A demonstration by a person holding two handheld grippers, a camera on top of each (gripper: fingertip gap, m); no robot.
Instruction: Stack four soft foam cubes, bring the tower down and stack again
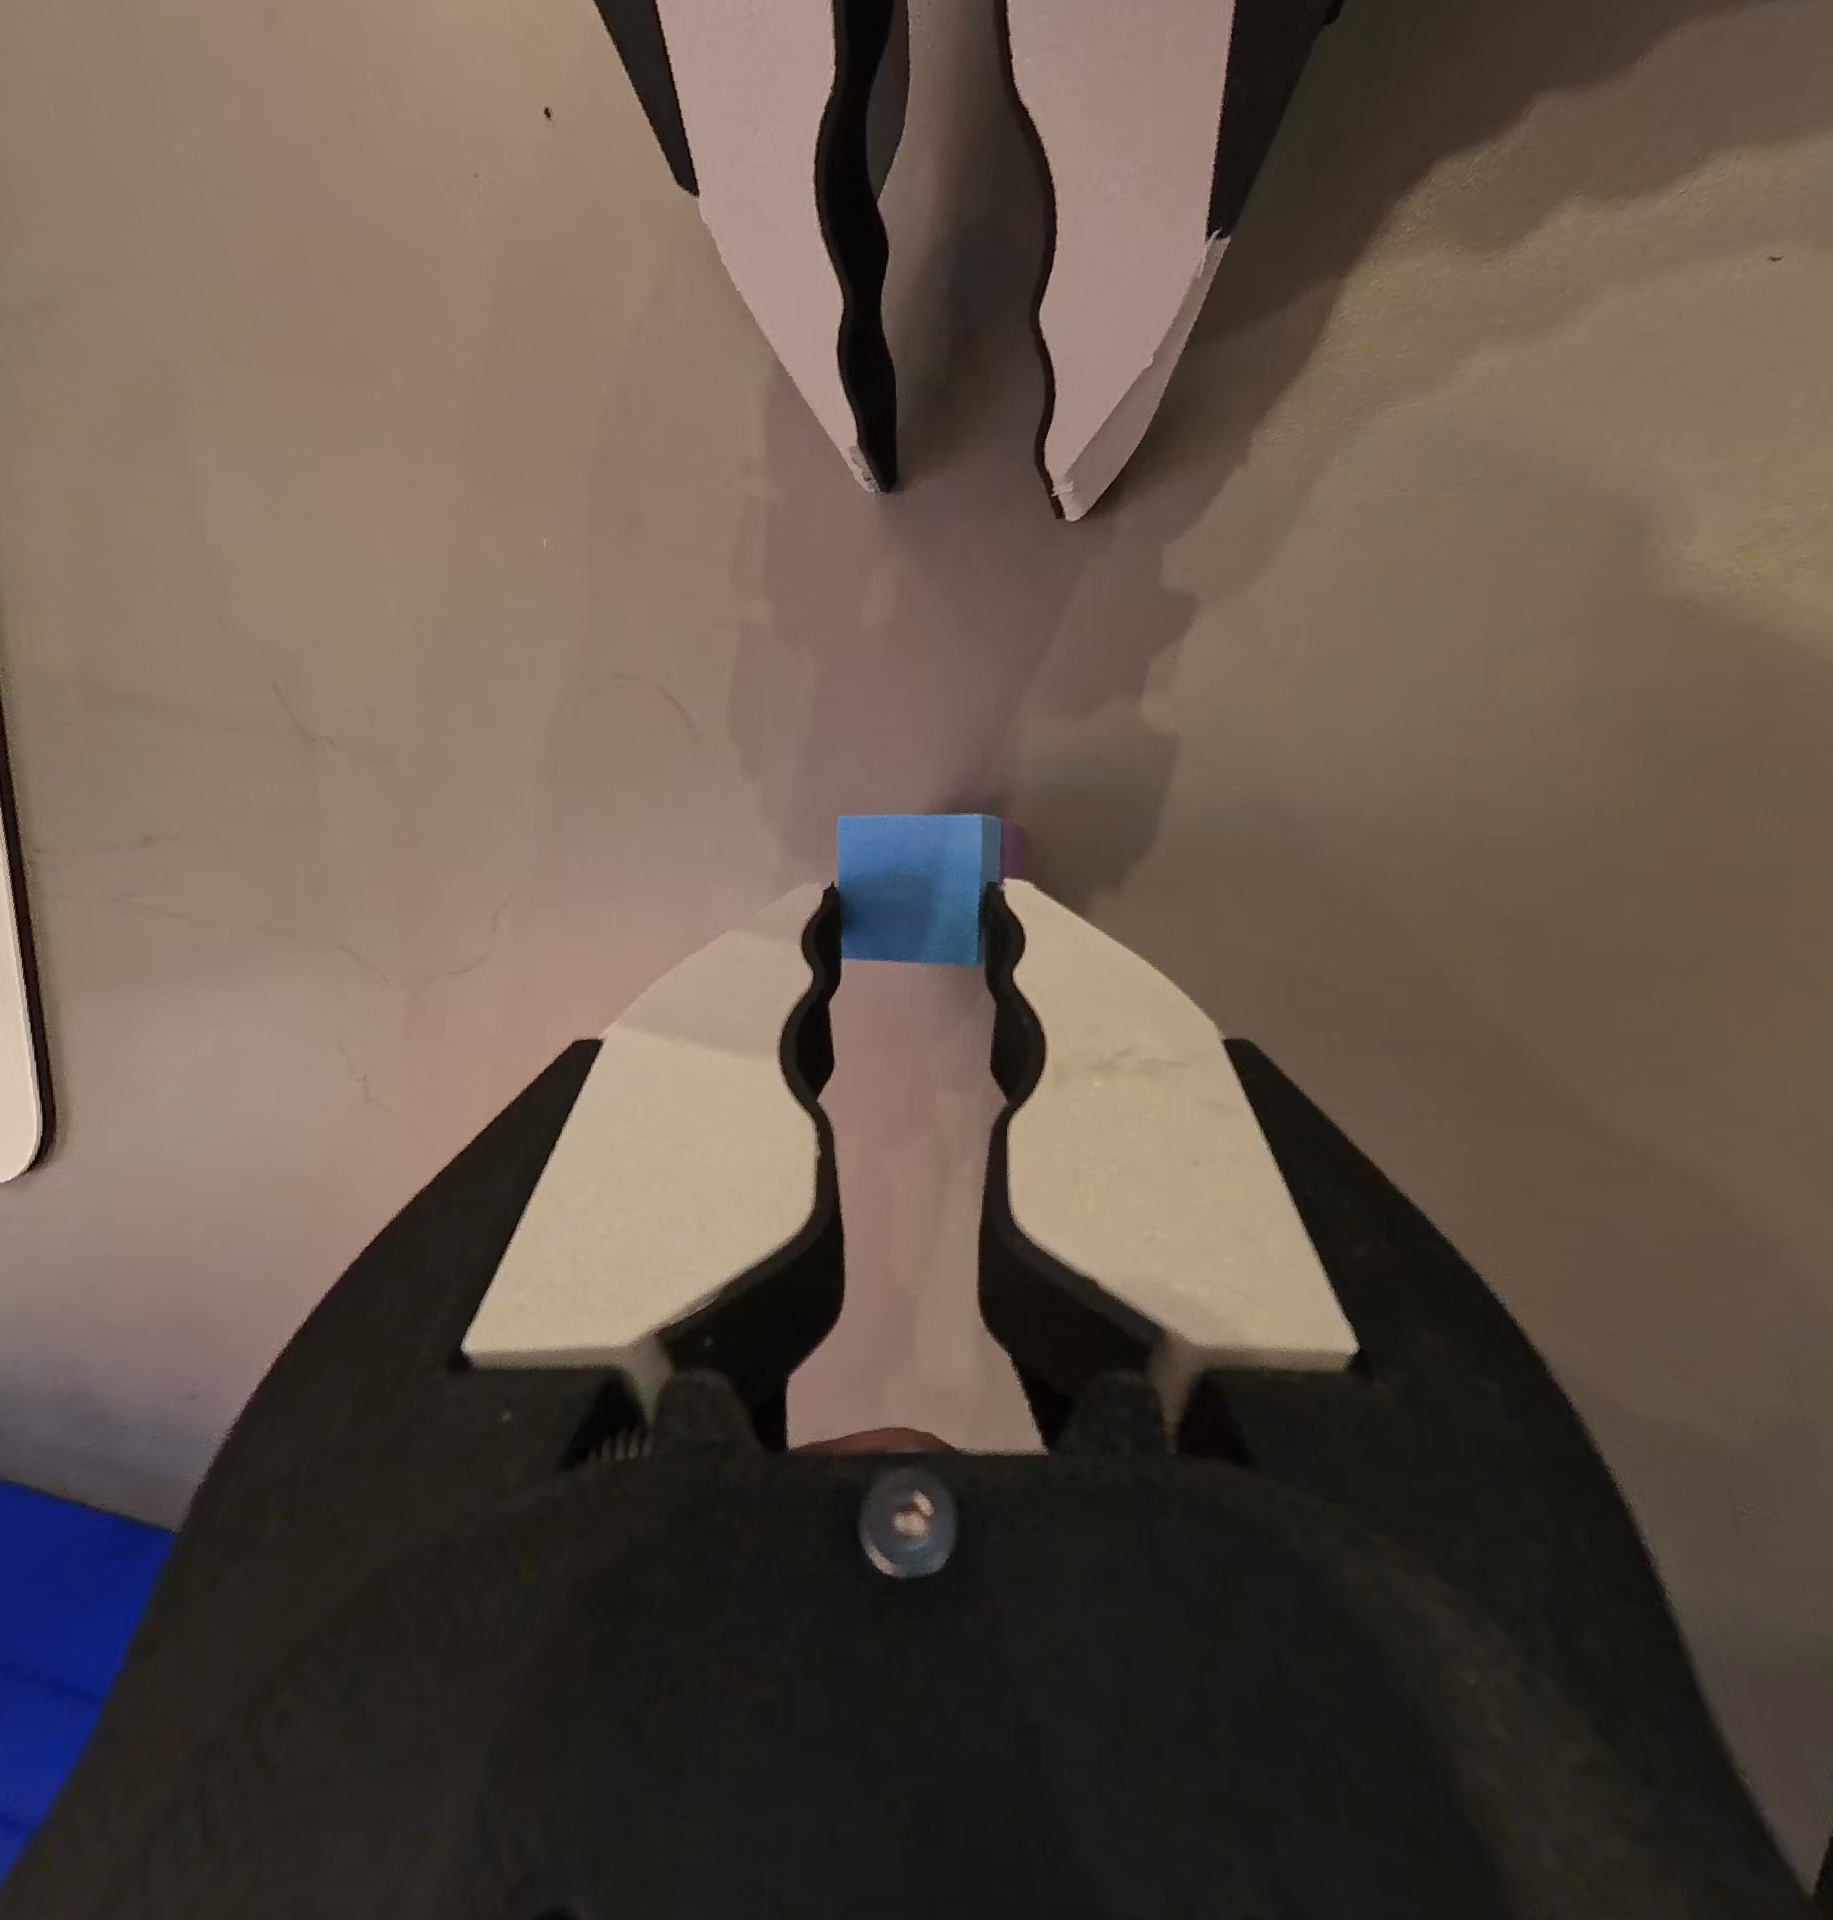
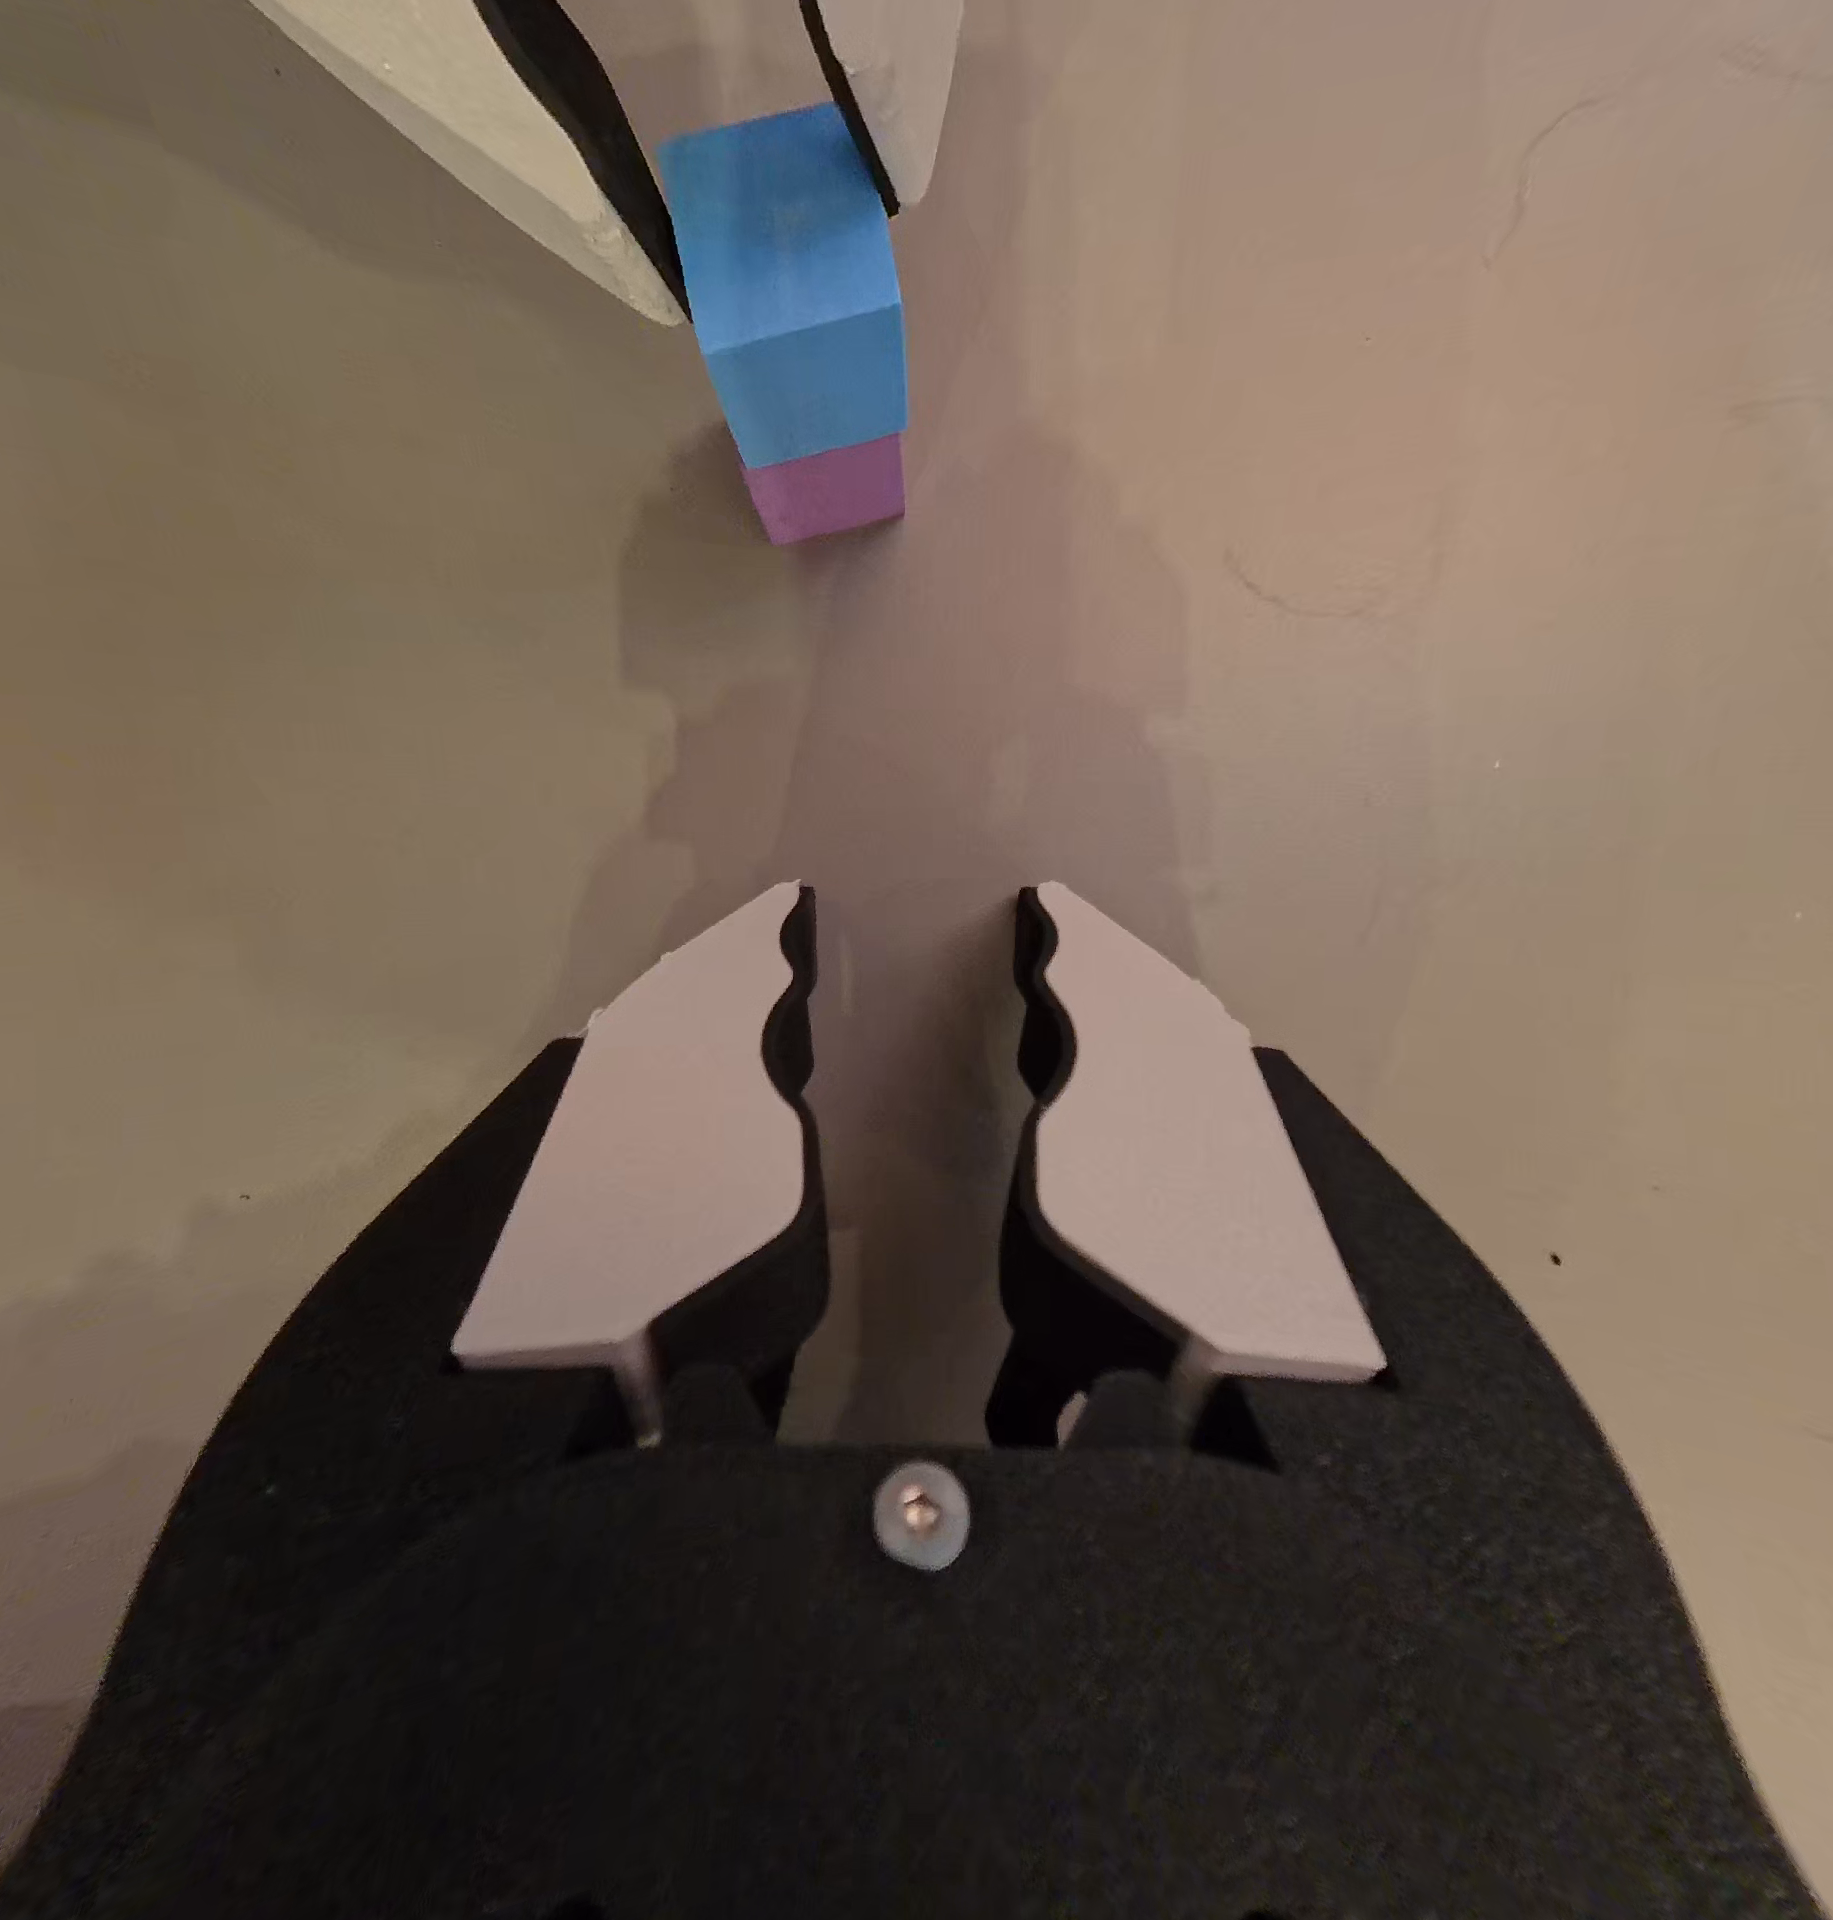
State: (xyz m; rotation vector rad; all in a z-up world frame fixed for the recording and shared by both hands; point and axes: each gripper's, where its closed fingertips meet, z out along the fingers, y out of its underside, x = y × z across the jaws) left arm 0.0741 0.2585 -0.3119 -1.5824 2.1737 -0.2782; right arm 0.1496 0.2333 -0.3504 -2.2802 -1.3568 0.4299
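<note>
Foam cubes are seen only in part: a blue cube (image 2: 787, 260) is clamped between the black pads (image 1: 827, 925) of the left gripper (image 1: 910, 914) and sits on a purple cube (image 2: 829, 499), well away from any edge of the table (image 2: 1411, 623). The right gripper (image 2: 917, 914) is held apart with nothing between its fingers. The foam is judged light and squashy; flat opposite sides are best taken, gently, since the tower could be tipped.

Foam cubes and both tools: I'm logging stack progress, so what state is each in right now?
Blue cube: gripped by the left tool, sitting on the purple cube.
Purple cube: on the table, under blue.
Left tool: shut on the blue cube.
Right tool: open, empty.
</note>
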